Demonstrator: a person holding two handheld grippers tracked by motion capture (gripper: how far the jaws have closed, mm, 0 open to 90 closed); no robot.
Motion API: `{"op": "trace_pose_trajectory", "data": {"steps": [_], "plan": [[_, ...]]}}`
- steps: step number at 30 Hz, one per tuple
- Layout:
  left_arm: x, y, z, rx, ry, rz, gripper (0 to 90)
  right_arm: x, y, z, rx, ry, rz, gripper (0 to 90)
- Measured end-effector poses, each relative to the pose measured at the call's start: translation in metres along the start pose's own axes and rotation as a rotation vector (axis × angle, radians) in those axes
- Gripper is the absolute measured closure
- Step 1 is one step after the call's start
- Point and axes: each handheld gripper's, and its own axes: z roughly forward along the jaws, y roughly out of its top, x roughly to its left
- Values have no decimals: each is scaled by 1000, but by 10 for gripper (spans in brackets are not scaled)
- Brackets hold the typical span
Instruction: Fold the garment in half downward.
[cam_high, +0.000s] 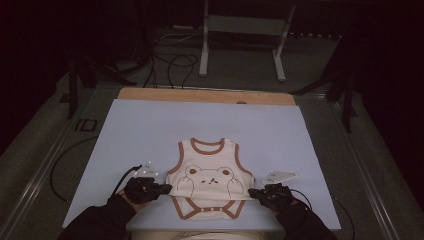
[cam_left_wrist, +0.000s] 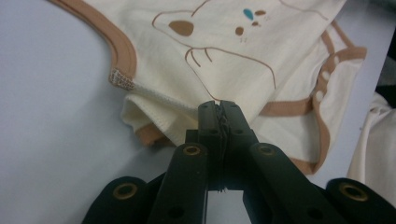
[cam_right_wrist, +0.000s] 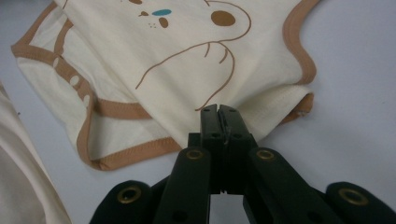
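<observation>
High view: the tabletop (cam_high: 150, 130) carries a baby bodysuit (cam_high: 210, 170) near its front edge. Left gripper (cam_high: 165, 189) and right gripper (cam_high: 253, 192) fingers are clamped on its side seams; uneven pulling could slip or skew the cloth.

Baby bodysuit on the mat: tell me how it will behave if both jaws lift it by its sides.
The baby bodysuit is thin cloth that already folds at its side hem, so it will probably sag between the left gripper and right gripper. It looks light. The snap flap would likely dangle.
</observation>
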Motion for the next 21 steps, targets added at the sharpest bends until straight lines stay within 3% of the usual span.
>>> {"op": "trace_pose_trajectory", "data": {"steps": [16,21], "plan": [[2,-16,13,56,-24,-34,892,-1,-12,5,44,4,10,900],[0,-16,13,55,-8,-19,877,-2,-13,5,37,13,9,900]]}}
